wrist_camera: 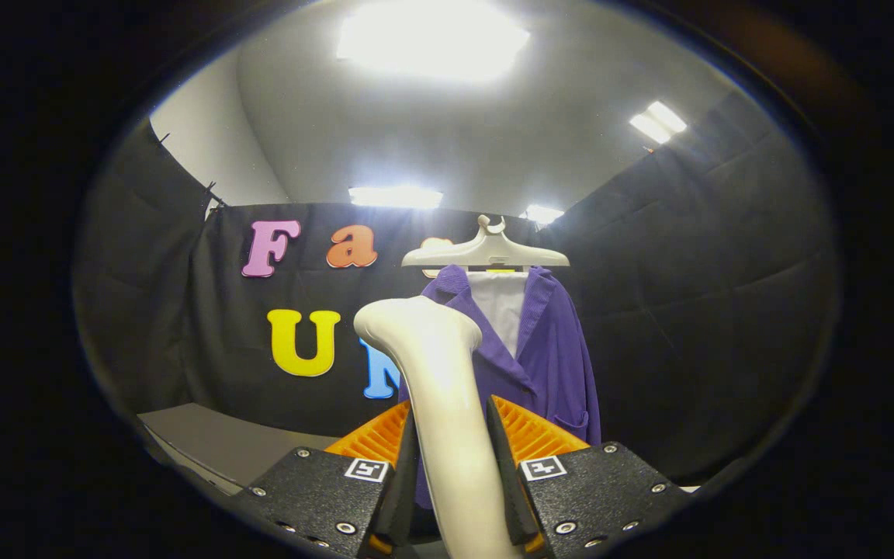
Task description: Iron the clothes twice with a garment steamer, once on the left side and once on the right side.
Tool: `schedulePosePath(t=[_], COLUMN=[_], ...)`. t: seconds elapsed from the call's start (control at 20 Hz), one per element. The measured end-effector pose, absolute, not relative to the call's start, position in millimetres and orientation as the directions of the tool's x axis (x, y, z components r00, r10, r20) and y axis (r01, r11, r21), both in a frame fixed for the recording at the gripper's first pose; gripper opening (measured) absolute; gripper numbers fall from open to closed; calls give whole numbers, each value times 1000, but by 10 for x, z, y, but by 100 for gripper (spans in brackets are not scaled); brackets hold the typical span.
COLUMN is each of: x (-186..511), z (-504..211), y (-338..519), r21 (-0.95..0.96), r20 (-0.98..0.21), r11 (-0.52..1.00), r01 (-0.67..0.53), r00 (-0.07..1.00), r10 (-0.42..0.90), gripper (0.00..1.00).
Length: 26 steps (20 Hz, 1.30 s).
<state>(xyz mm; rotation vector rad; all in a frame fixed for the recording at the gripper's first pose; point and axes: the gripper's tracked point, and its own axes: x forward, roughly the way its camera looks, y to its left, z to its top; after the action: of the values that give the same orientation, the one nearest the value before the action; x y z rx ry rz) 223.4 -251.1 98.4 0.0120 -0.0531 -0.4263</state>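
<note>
Purple coat (548,349): hanging on a pale hanger (486,252), just beyond the fingers, white lining showing at the collar.
Steamer (439,388): upright between the fingers, head level with the coat's left lapel.
Gripper (451,454): both fingers pressed tight against the steamer's handle.

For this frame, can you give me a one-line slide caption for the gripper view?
Tool shut on the garment steamer, its head raised before the purple coat on its hanger.

Steamer (447,388) clamped between both fingers of gripper (451,435), head rising ahead of them. Garment (548,357) hangs beyond on hanger (486,252), right of steamer head. Booth wall (687,310) behind. Table (214,442) low on the left.
</note>
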Motion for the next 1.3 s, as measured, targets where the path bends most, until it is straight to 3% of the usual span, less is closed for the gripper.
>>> schedulePosePath(t=[0.6, 1.0, 1.3], x=[3299, 3771, 3692], z=[1068, 656, 342], y=[-3117, -3303, -3317], r21=[-11, -28, -39], r20=[93, 2, -49], r11=[872, 864, 849], r01=[489, 503, 526], r00=[869, 864, 848], r10=[-486, -503, -528], gripper=[48, 48, 48])
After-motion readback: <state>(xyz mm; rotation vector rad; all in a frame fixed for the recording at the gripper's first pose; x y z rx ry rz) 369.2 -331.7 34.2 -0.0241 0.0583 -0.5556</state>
